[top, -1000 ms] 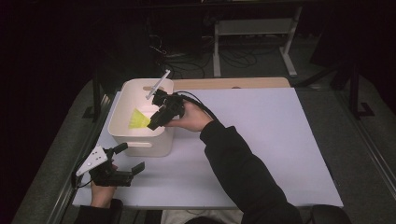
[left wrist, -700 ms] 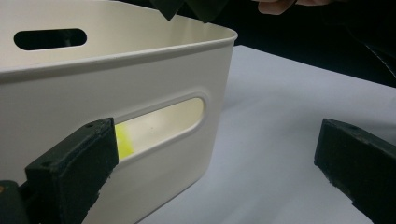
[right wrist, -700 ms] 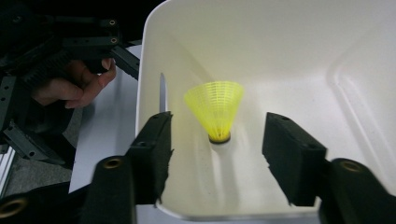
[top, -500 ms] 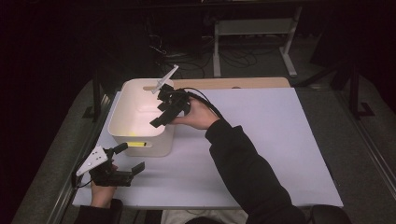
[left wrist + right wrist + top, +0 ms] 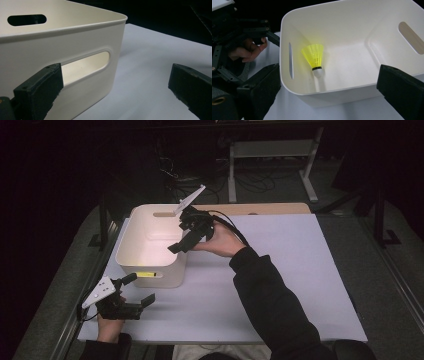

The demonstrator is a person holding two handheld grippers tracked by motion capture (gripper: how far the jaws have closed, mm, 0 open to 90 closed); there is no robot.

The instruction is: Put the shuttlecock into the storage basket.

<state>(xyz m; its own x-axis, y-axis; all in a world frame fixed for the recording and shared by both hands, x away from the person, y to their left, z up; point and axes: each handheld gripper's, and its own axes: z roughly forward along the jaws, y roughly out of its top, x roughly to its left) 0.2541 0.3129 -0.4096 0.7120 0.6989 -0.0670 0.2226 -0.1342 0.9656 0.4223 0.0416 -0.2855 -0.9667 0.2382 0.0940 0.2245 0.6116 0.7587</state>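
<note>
Dim room, pale table (image 5: 280,285). Right gripper (image 5: 186,240) over bin rim, jaws just opened wide, nothing between. Below, yellow shuttlecock (image 5: 315,58) lying inside white bin (image 5: 131,257), against near wall. Left gripper (image 5: 134,292) spread wide, empty, resting just beside bin's front.

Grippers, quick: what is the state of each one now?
Left gripper: open, holding nothing, beside the white plastic bin.
Right gripper: jaws just opened, empty; yellow plastic shuttlecock lies in the bin.
</note>
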